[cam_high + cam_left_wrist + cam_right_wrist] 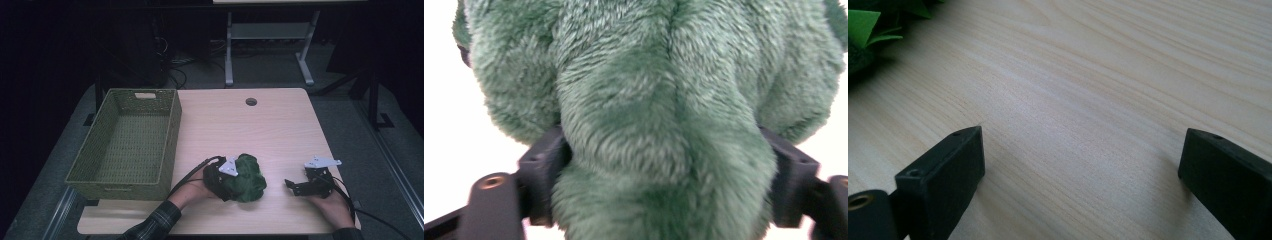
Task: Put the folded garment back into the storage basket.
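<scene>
green plush toy (248, 177): lying on the near middle of the wooden table (260, 127), a rumpled mound of dark green fur, well apart from the basket on its left and from the right gripper on its right.
left gripper (226, 181): sitting at the toy's left flank, its grey three-cornered plate lying against the fur; a hand in a plaid sleeve (159, 220) is carrying it in from the bottom edge.
left gripper's jaws: standing one on each side of a thick fold of the toy (664, 130) in the left gripper view, both pressing into the pile so the fur is bulging out over them; they are gripping the toy at a wide setting.
right gripper (295, 186): resting low over bare table to the right of the toy, pointing left toward it, apart from it.
right gripper's jaws: standing wide apart in the right gripper view, with plain wood grain between them and the toy's green edge (863, 35) showing at the top left corner.
woven basket (172, 130): sitting on the table's left side, olive green, rectangular, with a handle slot in its far wall.
</scene>
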A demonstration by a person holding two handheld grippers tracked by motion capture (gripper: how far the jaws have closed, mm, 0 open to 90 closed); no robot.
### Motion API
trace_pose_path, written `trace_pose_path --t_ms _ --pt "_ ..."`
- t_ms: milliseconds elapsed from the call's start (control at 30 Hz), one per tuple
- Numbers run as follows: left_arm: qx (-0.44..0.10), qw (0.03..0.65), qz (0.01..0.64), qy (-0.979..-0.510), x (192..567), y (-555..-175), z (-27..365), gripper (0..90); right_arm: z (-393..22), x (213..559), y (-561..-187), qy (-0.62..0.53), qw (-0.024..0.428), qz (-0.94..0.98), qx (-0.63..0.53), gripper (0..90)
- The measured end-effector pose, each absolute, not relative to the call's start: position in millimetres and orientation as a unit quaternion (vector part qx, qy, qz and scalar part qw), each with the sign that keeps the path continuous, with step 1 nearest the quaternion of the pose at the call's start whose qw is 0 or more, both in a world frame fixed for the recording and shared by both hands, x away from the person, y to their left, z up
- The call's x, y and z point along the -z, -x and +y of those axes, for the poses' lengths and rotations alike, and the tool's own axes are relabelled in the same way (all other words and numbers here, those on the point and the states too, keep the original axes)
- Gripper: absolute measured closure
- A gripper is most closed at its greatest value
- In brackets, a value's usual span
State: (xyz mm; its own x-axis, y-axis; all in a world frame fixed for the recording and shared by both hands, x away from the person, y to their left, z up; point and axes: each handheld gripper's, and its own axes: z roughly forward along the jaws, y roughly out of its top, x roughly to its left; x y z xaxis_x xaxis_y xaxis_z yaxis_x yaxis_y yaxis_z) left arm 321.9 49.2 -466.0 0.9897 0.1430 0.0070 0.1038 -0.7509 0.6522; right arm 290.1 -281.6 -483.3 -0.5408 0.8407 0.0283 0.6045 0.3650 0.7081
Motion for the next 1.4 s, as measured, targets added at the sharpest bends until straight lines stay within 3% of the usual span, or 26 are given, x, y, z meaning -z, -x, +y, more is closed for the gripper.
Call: trace_pose_path --t_ms 167,433,867,1400 --pt "-0.024 0.35 0.059 -0.935 463.8 -321.7 50.8 48.1 -281.6 483.3 -290.0 -0.446 0.173 0.808 -0.343 4.5" --pt "-0.012 0.34 0.06 -0.938 460.2 -322.3 49.7 69.1 -281.5 483.3 -290.0 -0.447 0.172 0.808 -0.343 4.5" --pt "-0.006 0.314 0.08 -0.946 448.2 -323.7 45.5 71.6 -281.4 483.2 -290.0 -0.447 0.172 0.808 -0.344 4.4" --pt "-0.006 0.338 0.108 -0.935 403.2 -330.9 58.5 70.8 -281.3 483.2 -290.0 -0.448 0.172 0.807 -0.344 4.4"
